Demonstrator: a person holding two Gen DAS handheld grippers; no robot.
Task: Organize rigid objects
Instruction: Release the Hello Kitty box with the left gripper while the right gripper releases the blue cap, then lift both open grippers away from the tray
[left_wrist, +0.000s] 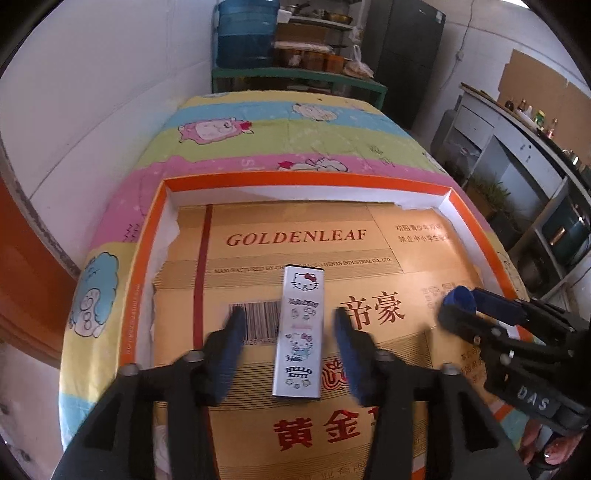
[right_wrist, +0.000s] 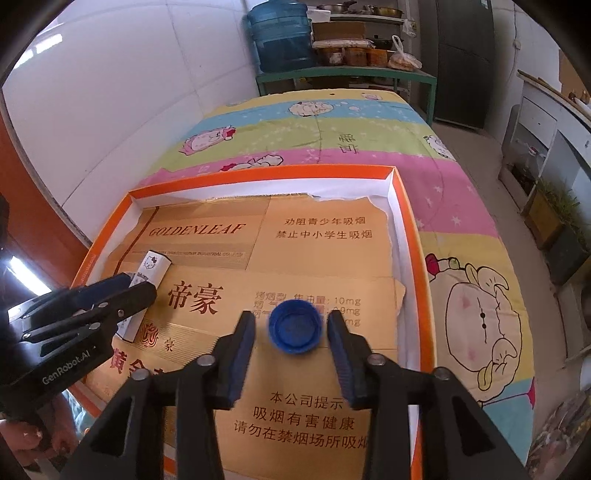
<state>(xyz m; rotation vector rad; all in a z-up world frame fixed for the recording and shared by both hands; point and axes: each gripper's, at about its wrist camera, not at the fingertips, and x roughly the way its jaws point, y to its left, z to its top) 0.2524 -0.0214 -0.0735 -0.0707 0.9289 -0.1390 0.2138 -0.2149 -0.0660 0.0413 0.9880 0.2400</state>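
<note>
A bed covered in a soft quilt (left_wrist: 258, 147) banded in yellow, blue, green and pink with cartoon sheep fills the middle of both views, with white walls, a blue water jug and cluttered shelves behind it. On the quilt lies a shallow orange-rimmed cardboard box lid (left_wrist: 306, 181), white inside, lined with a flattened gold cigarette carton sheet (left_wrist: 295, 236) printed in red.

In the left wrist view, a flat, glossy white rectangular Hello Kitty case (left_wrist: 300, 330) lies lengthwise at the frame's lower centre, between the spread fingers of the left gripper (left_wrist: 291, 347); the blue ribbed pads stand clear of both its long edges, so the jaws are open. The right gripper appears at the right edge of this view.

In the right wrist view, a round blue ribbed plastic bottle cap (right_wrist: 294, 326) sits hollow side up on the carton, at centre. The right gripper (right_wrist: 291, 354) brackets it, jaws open, pads apart from the cap. This view alone shows the cap's hollow; the case is partly hidden behind the left gripper at left.
</note>
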